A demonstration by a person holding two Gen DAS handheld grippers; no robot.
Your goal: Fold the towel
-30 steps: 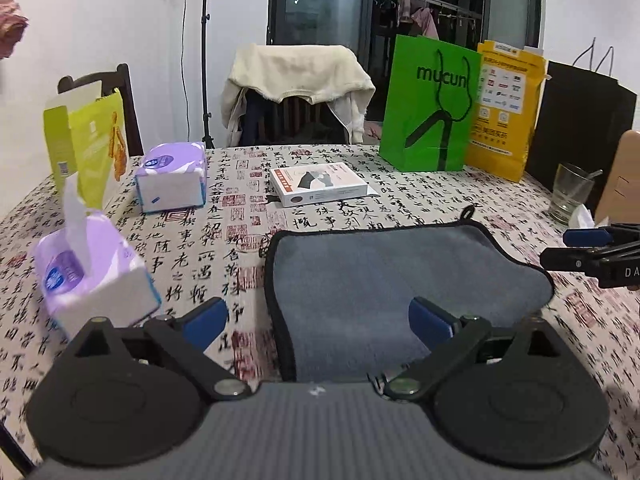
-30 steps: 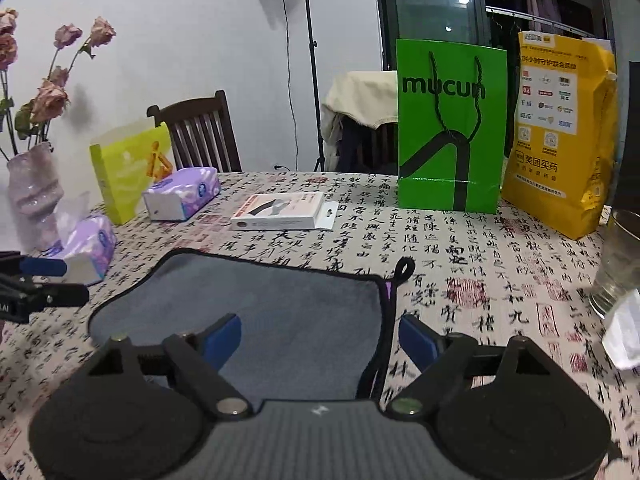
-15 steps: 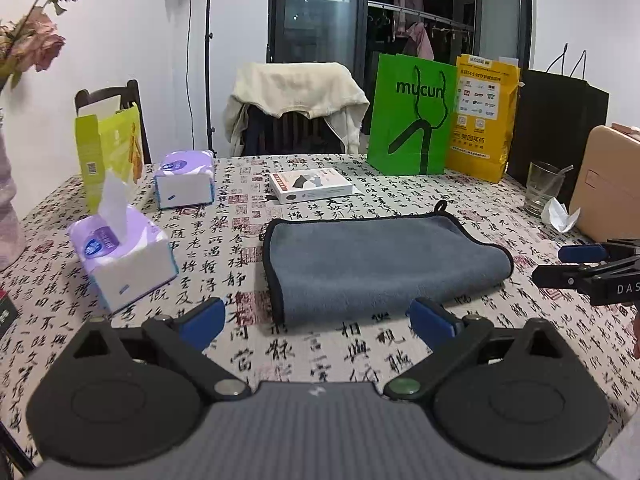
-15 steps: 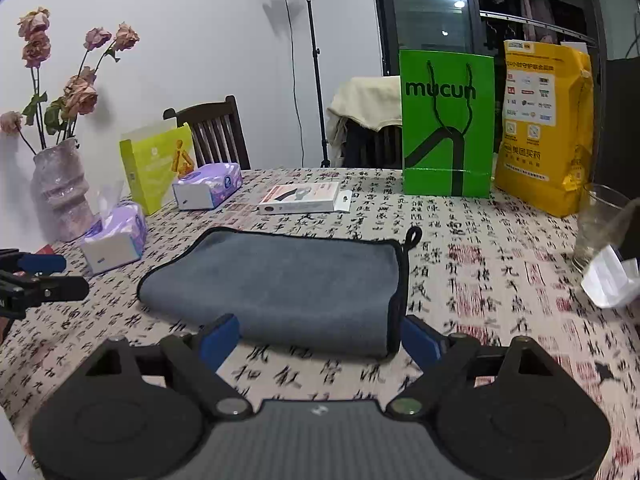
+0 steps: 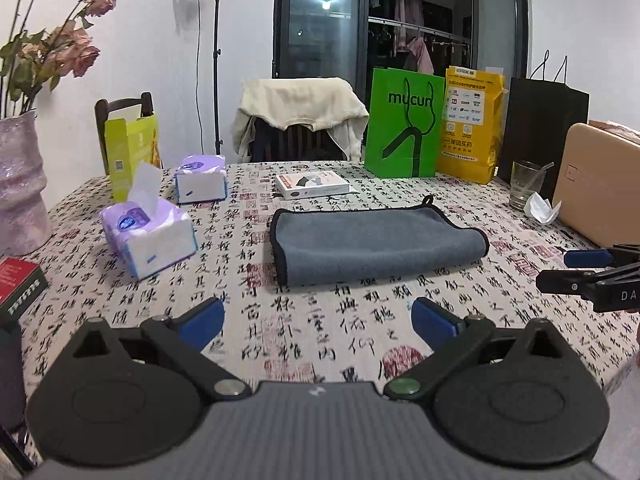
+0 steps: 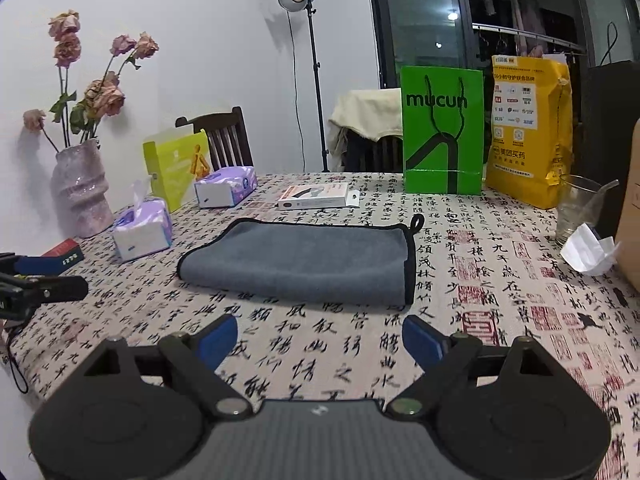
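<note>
A grey towel with black trim (image 5: 372, 244) lies folded flat on the patterned tablecloth, a hanging loop at its far corner; it also shows in the right wrist view (image 6: 308, 260). My left gripper (image 5: 318, 322) is open and empty, held back from the towel's near edge. My right gripper (image 6: 318, 340) is open and empty, also short of the towel. The right gripper's fingers (image 5: 580, 270) show at the right edge of the left wrist view, and the left gripper's fingers (image 6: 44, 276) show at the left edge of the right wrist view.
Two tissue boxes (image 5: 148, 236) (image 5: 200, 180) and a vase (image 5: 20, 192) stand at the left. A white box (image 5: 312, 186), green bag (image 5: 404, 132) and yellow bag (image 5: 472, 124) stand behind. A glass (image 5: 526, 184), crumpled paper (image 5: 542, 208) and a tan case (image 5: 600, 188) are at the right.
Both grippers have pulled back and away from the towel, which now lies folded farther ahead on the table. Both stay open and empty.
</note>
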